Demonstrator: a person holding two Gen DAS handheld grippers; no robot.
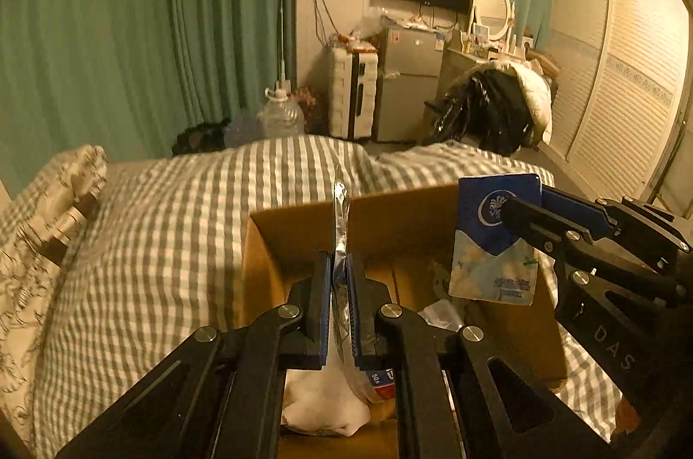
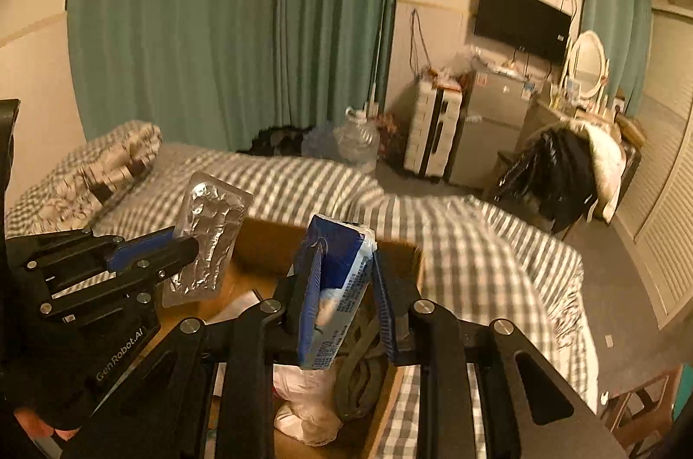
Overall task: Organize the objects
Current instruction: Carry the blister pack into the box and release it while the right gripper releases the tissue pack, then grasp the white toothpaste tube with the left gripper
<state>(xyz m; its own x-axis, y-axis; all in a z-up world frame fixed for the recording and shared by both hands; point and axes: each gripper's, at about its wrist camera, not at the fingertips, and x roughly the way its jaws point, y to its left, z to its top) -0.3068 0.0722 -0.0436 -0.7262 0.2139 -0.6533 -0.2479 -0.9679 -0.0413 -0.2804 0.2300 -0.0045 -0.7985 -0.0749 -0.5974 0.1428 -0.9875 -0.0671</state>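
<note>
Over the cardboard box (image 1: 277, 242) on the bed we hold both tools at once. Our left gripper (image 1: 338, 277) is pressed tight on a thin foil packet (image 1: 340, 216), which we see edge-on from the left wrist camera, standing upright between the blue pads above the box's near left part. From the right wrist camera the same foil packet (image 2: 208, 238) shows its crinkled silver face, clamped near its lower left side. Our right gripper (image 2: 346, 285) pinches a blue and white tissue pack (image 2: 335, 285), held upright over the box, its top poking above the fingertips. Seen from the left, the tissue pack (image 1: 493, 238) hangs over the box's right wall. Inside the box lie a white bag (image 2: 303, 407) and a dark strap (image 2: 359, 372). The checked bedspread (image 1: 173, 233) surrounds the box.
</note>
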